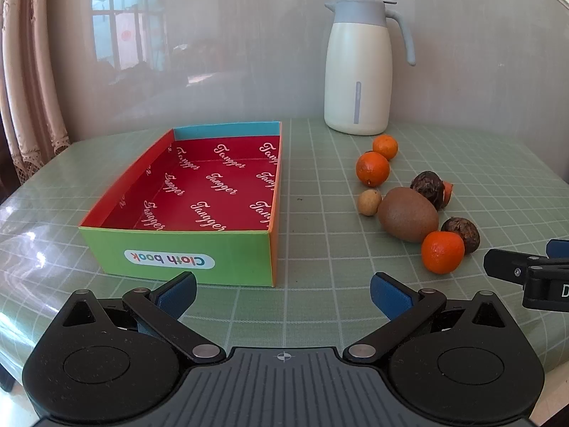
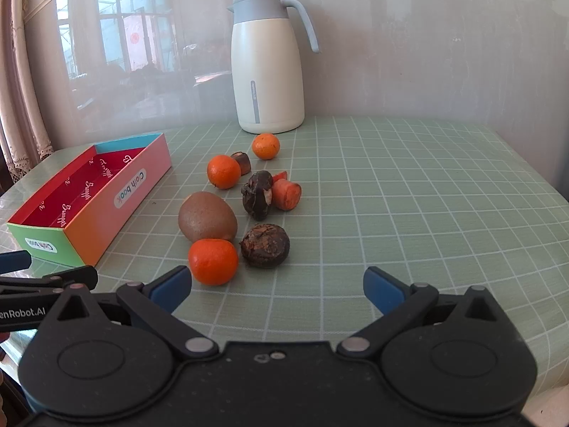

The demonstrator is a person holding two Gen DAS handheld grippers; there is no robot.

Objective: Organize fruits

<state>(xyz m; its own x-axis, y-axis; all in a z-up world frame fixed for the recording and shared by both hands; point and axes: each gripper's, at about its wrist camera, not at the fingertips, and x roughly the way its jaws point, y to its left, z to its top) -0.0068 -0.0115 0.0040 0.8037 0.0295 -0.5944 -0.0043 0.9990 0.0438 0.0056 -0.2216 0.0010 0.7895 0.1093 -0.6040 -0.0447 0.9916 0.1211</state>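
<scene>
A shallow colourful box (image 1: 185,249) with a red printed inside stands empty on the green grid mat; it also shows in the right wrist view (image 2: 117,213). To its right lie a brown kiwi (image 1: 407,219) (image 2: 207,216), three small oranges (image 1: 442,252) (image 1: 372,168) (image 1: 385,146), two dark water chestnuts (image 1: 461,233) (image 1: 428,188), a small tan longan (image 1: 369,202) and a carrot piece (image 2: 286,194). My left gripper (image 1: 283,293) is open in front of the box. My right gripper (image 2: 277,290) is open just in front of the nearest orange (image 2: 212,261).
A white thermos jug with a grey lid (image 1: 357,67) (image 2: 268,64) stands at the back by the wall. A curtain (image 1: 28,71) hangs at the left. The right gripper's finger (image 1: 526,270) shows at the right edge of the left wrist view.
</scene>
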